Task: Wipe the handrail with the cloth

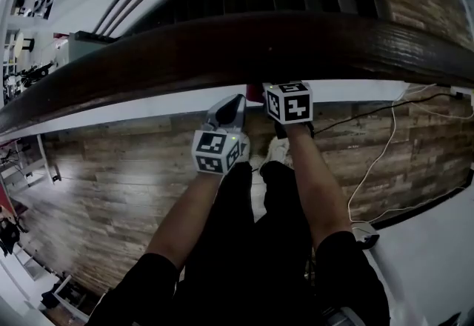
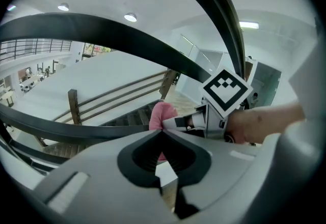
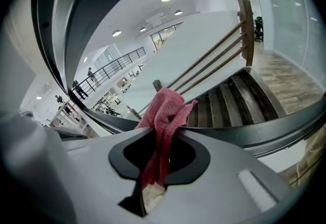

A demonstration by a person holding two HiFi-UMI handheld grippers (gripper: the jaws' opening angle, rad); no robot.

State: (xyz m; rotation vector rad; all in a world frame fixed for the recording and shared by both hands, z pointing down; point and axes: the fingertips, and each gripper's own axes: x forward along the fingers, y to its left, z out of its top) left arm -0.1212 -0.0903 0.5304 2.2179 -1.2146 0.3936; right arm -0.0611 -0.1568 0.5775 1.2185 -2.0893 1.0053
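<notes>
Right gripper (image 3: 163, 130) is clamped on the cloth (image 3: 166, 108) — likely soft, limp, light, best held bunched — while left gripper (image 2: 163, 133) jaws meet empty below the rigid handrail (image 1: 222, 47).

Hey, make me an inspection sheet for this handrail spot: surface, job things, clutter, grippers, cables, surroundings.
Surface: wood-plank floor below the rail.
Job's things: dark wooden handrail curves across the head view. The red cloth is bunched; whether it touches the rail cannot be told.
Clutter: nothing seen.
Grippers: left gripper has its jaws together with nothing between them. Right gripper is shut on the cloth. In the head view both sit just under the rail.
Cables: white cable trails over the floor at the right. A black cable runs near it.
Surroundings: staircase beyond the rail, and an open hall with ceiling lights.
</notes>
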